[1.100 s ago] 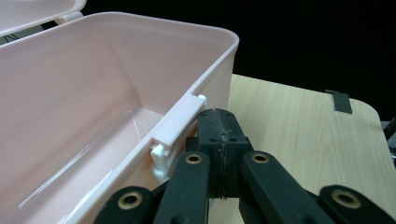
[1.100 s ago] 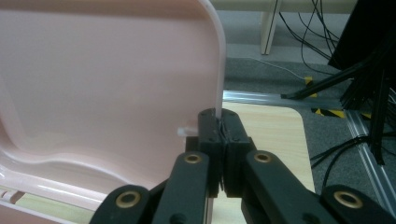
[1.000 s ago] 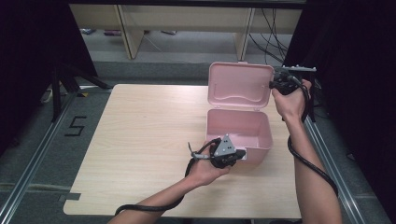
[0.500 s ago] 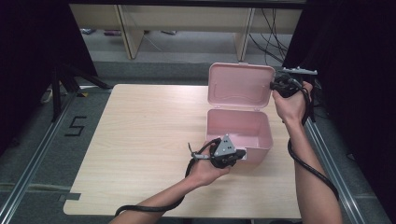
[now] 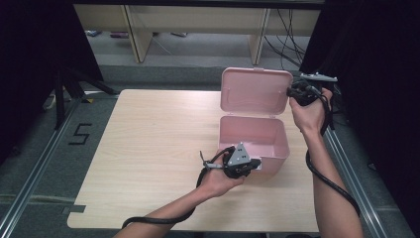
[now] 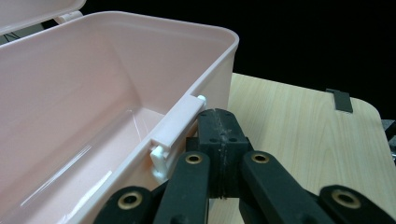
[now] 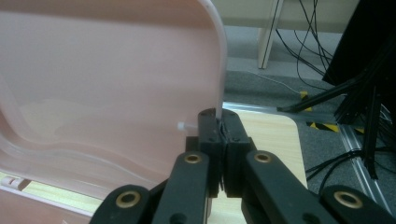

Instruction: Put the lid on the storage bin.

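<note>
Pink plastic box [image 5: 253,139] sits toward the right-hand side of the wooden surface [image 5: 148,148], lid [image 5: 255,92] swung up and standing near upright behind the body. Interior looks bare as far as I can see.

Handling, my judgement: thin moulded plastic w/ glossy walls, so light and fairly stiff in the body, but the lid is one thin sheet on a hinge and prob. flexes. Smooth = slippery under the pads. Light box could skid or tip if the lid gets pushed w/o the base held. Best holds: lid's side rim, where the edge gives a lip, and the front wall by the latch tab [image 6: 180,128]; not the flat panels.

Left gripper [image 5: 241,163]: jaws clenched together, nothing between them. In the left gripper view the tips [image 6: 218,133] sit just beside the latch tab at the front wall. Touching or not: can't tell. Left forearm comes in low from the near edge, wrist roughly level.

Right gripper [image 5: 297,90]: jaws closed on the lid's right edge; right gripper view shows the thin rim [image 7: 219,70] running down between the tips. Right arm reaches fwd along the surface's right side, hand raised to lid height, cable trailing down the forearm.
</note>
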